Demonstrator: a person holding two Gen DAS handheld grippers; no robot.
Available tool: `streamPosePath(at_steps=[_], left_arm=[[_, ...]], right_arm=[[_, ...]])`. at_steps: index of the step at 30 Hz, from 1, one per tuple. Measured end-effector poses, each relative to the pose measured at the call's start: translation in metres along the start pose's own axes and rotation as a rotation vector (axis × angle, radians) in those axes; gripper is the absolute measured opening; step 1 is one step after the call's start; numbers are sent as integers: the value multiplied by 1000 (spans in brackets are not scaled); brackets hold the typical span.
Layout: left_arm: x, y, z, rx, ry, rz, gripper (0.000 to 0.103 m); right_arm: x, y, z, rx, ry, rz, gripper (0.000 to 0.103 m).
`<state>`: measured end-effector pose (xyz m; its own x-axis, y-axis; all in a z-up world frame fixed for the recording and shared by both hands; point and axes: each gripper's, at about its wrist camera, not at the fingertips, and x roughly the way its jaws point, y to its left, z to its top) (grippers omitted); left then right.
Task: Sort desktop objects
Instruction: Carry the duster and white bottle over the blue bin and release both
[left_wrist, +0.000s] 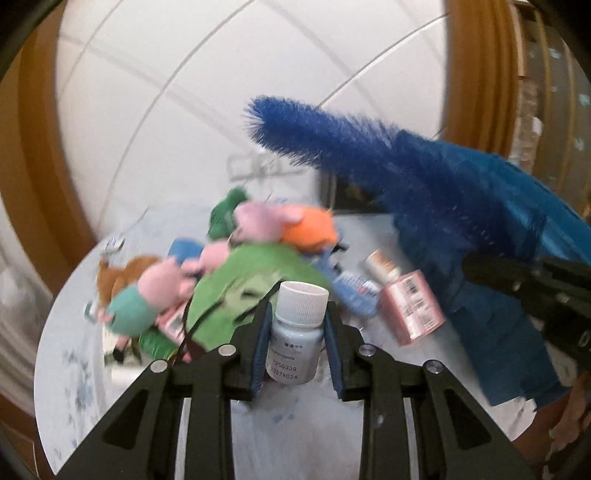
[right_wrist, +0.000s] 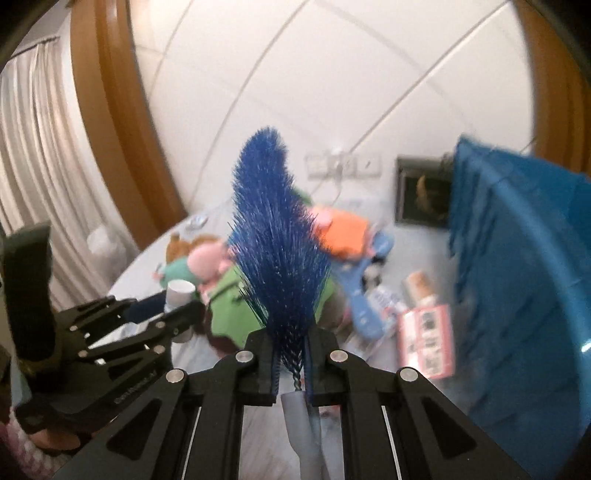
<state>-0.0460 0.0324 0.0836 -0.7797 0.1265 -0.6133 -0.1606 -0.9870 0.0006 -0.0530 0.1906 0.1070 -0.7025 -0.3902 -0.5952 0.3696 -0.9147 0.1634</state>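
**Both grippers loaded above the cluttered table**

Beyond both sets of fingers, a white table (left_wrist: 284, 435), spread below and ahead, blurred. To the right of the right gripper's fingers, a big blue bin (right_wrist: 517, 280), its ribbed wall close to the lens; in the left wrist view the same bin far right of the left fingers, partly behind the brush.

Ahead of the left fingertips, a heap of plush toys (left_wrist: 229, 266): green, pink, orange and brown pieces lying against one another, too blurred to separate. Just right of the heap, a pink box (left_wrist: 412, 306) tilted on the table, with a small bottle just beyond it.

Clamped in the right gripper (right_wrist: 290, 354), a blue bottle brush (right_wrist: 275, 236): fingers drawn tight together on the twisted wire stem just below the bristles, bristle head rising straight ahead of the fingertips, grey handle running back between the finger bases toward the camera. Seen from the left wrist, the same brush slanting across the upper right, above and right of the left fingers.

Clamped in the left gripper (left_wrist: 297, 332), a small white pill bottle (left_wrist: 295, 332): pads (left_wrist: 260, 350) pressed on both sides of its body, ribbed cap standing upright past the fingertips, printed digits on the label facing the camera.
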Motion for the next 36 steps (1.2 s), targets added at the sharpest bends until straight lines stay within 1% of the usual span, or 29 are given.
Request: streamPosePath(at_steps=[5,7,9,15,18,22,26,27,31,34,36], left_arm=[[-9,-44,31,51,-56,-80,28],[-11,-70,43,82,-79,-115,28],[-13,-97,55,104,-97,-150,28],[-14,-196,89,179,-129,-256,28],[-12,-240,99,213,-126,-288,28],[-3,-296,107,270,-88,-318,28],[3,-333,106,337,-49,-334,28],[5,-339,105,351,-35,-340,28],[12,-357,103,387,2,-338,28],[16,-364,103,402,15,-331,28],[17,-362,104,394,12,-328,28]], right_arm=[[-60,-27,19,40,-110,-103,10],[-84,-45,24,55,-143,-147,10],[-105,-67,26,81,-173,-210,10],[-157,-139,22,157,-210,-349,10],[-173,-173,20,186,-210,-392,10],[-186,-211,14,215,-200,-424,10],[-190,-249,5,264,-163,-430,11],[-189,-255,3,302,-158,-450,11],[-186,-285,-15,347,-121,-433,12],[-182,-303,-25,367,-100,-420,13],[-180,-307,-28,376,-89,-417,13]])
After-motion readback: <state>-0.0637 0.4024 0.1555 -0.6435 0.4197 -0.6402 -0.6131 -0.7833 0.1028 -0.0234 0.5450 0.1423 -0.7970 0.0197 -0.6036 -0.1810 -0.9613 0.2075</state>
